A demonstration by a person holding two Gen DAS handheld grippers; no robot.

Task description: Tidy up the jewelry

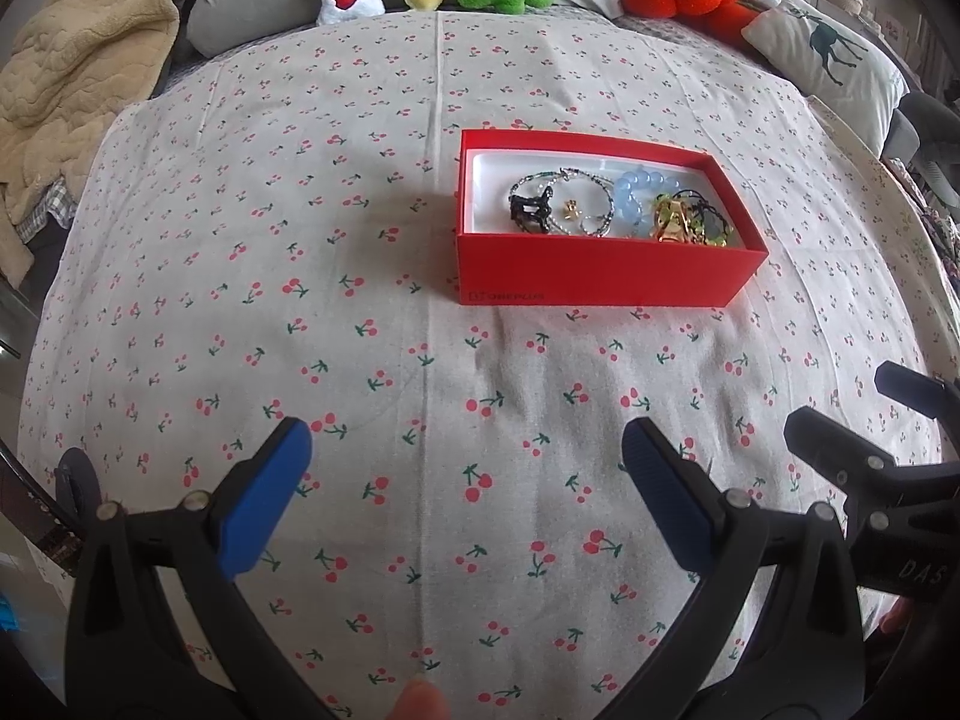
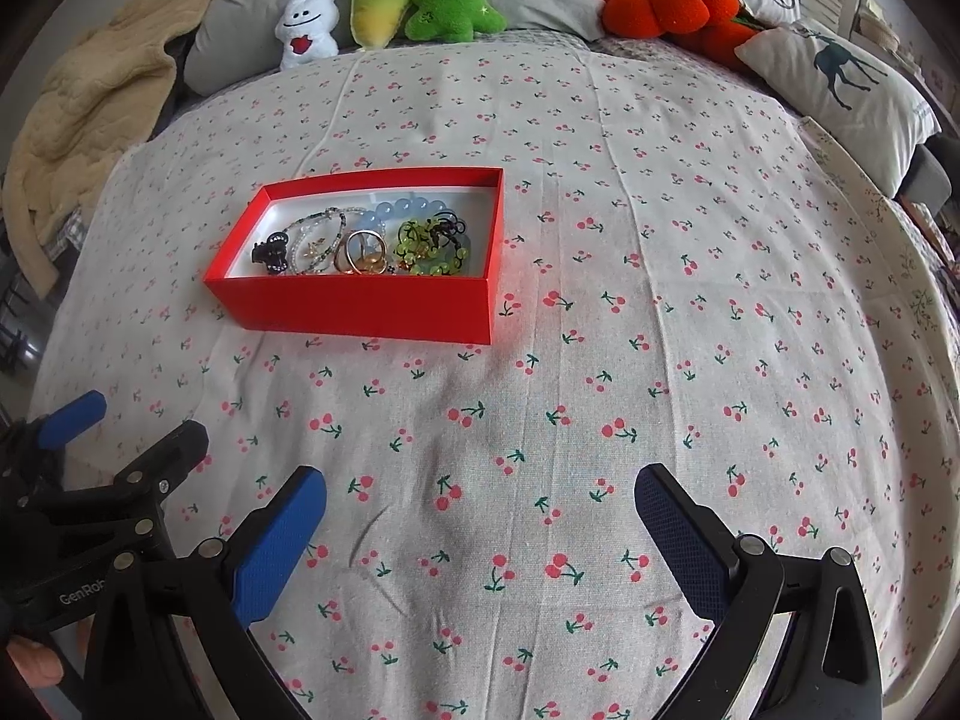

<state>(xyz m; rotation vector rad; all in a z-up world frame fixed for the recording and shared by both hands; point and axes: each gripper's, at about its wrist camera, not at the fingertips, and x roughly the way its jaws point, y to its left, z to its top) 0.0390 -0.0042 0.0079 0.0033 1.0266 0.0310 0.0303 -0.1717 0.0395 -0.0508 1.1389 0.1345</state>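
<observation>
A: Where does the jewelry sit?

B: All of it lies in the red box (image 2: 360,300) on the bed (image 2: 600,420), heaped at the box's right and middle: a blue bead bracelet (image 1: 645,189), a black clip (image 1: 529,211), gold rings (image 2: 360,255), green beads (image 2: 423,246). The left end shows bare white floor.

A: And the grippers?

B: The left gripper (image 1: 465,480) and the right gripper (image 2: 480,516) both hang spread wide over the cherry cloth, holding nothing, well short of the box.

A: What could go wrong?

B: The pieces overlap, so I judge that a pinch on one bracelet may drag its neighbours up with it, and they could spill onto the cloth (small gold bits would hide among the printed cherries). The box looks light; a finger catching its wall may tip or slide it, since soft bedding gives underneath. Thin rings could also slip from flat pads.

A: Room to move?

B: Plenty in front and to the right of the box. The box walls hem any reach, so coming straight down seems safest. The two grippers sit just beside each other, each showing at the edge of the other's view, so they could knock together. The plush toys (image 2: 384,0) and pillows (image 2: 840,78) line the far end, well apart.
</observation>
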